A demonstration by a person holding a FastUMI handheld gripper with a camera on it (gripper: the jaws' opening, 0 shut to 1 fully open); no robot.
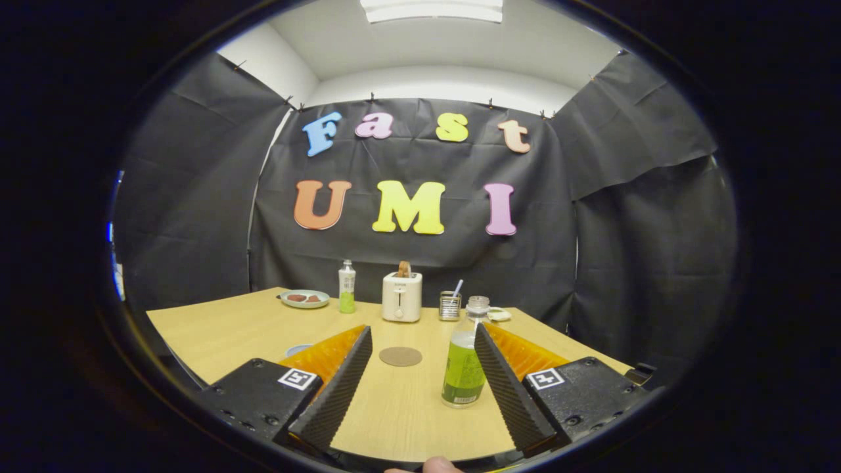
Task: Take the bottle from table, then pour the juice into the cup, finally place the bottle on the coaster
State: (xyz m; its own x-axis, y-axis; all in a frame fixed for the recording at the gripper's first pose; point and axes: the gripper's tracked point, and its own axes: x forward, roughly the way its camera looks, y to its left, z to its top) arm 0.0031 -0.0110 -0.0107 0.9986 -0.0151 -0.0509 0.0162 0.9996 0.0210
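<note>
on the far left of the wooden table a plate is sitting with a second bottle just to its right, then a toaster holding a slice, a small metal holder with a straw-like stick, and a pale cup peeking out behind the near bottle's cap. you are holding the gripper with its fingers spread wide and nothing pressed between them, and the round coaster is lying flat between them, a little beyond their tips. the bottle of green juice is standing upright between the fingers, right up against the inner face of the right one, though you can't tell if it is touching.
</note>
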